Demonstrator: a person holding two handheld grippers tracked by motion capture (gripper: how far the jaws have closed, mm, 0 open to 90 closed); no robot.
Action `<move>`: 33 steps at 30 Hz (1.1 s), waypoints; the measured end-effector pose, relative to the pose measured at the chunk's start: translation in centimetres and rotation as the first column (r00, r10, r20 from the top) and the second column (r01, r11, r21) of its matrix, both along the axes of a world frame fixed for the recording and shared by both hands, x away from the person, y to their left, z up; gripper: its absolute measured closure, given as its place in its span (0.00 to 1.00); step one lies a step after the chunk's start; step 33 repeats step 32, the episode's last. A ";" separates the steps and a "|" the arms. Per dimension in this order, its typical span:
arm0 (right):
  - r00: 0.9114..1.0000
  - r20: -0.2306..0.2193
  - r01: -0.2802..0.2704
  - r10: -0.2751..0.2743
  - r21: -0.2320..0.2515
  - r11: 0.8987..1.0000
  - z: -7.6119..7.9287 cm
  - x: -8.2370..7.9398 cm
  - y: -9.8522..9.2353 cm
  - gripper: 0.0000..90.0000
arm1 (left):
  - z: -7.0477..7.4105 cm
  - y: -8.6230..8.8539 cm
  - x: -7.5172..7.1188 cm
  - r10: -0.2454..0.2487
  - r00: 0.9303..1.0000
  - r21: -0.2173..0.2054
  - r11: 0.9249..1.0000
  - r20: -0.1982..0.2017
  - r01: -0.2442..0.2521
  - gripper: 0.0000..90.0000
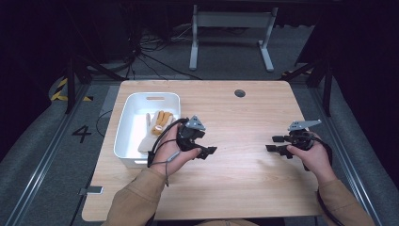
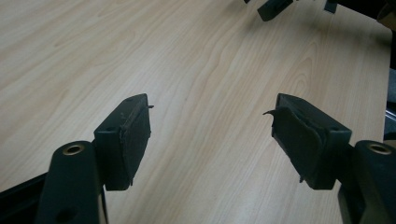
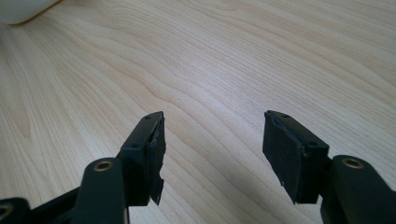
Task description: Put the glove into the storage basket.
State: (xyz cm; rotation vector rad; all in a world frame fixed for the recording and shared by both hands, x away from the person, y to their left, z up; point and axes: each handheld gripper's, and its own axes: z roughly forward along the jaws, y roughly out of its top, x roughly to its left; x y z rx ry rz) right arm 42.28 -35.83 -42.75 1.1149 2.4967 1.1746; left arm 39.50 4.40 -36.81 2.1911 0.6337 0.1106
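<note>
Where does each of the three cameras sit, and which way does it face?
High view: above the person's side, looking forward and down on the table, bin, both hands.
Left gripper view: on the left gripper, facing the right gripper.
Right gripper view: on the right gripper, facing the bin.
All share the table.

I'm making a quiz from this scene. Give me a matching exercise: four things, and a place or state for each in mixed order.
1. glove
2. bin
3. left gripper
4. hole

a. white, on the table's left part
b. open, above bare wood
c. lying in the bin
d. near the table's far edge

Pairs: 1-c, 2-a, 3-b, 4-d
</note>
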 end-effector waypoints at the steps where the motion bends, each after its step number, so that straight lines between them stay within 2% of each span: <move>1: 1.000 0.000 0.001 -0.001 0.000 1.000 0.0 0.0 0.0 0.44 | -0.4 -0.1 -0.1 -0.007 1.000 -0.004 1.000 0.000 0.007 0.32; 8: 1.000 0.001 0.000 0.000 0.000 1.000 -0.1 0.0 0.1 0.44 | -3.0 -0.7 -0.6 -0.020 0.999 -0.009 1.000 -0.030 0.020 0.32; 11: 1.000 -0.002 -0.003 0.003 -0.002 1.000 -0.2 0.0 0.1 0.44 | -4.5 -1.2 -0.6 -0.031 0.998 0.022 0.999 -0.059 0.032 0.32; 13: 1.000 -0.002 -0.002 0.002 -0.003 1.000 -0.2 0.0 0.1 0.44 | -5.3 -1.5 -0.7 -0.030 0.997 0.026 0.999 -0.064 0.032 0.32; 15: 1.000 -0.001 -0.002 0.002 -0.003 1.000 -0.2 0.0 0.1 0.44 | -6.1 -1.7 -0.7 -0.034 0.997 0.057 0.998 -0.071 0.038 0.32; 22: 1.000 -0.011 -0.011 0.010 -0.008 1.000 -0.6 0.0 0.2 0.44 | -7.9 -2.0 -0.5 -0.033 0.996 0.065 0.997 -0.085 0.038 0.31; 25: 1.000 -0.010 -0.012 0.012 -0.009 1.000 -0.6 0.1 0.3 0.44 | -8.4 -2.0 -0.4 -0.036 0.995 0.070 0.997 -0.089 0.042 0.31; 33: 1.000 -0.008 -0.006 0.006 -0.005 1.000 -0.7 0.2 0.1 0.44 | -7.8 -1.7 -0.4 -0.022 0.996 0.046 0.999 -0.082 0.026 0.27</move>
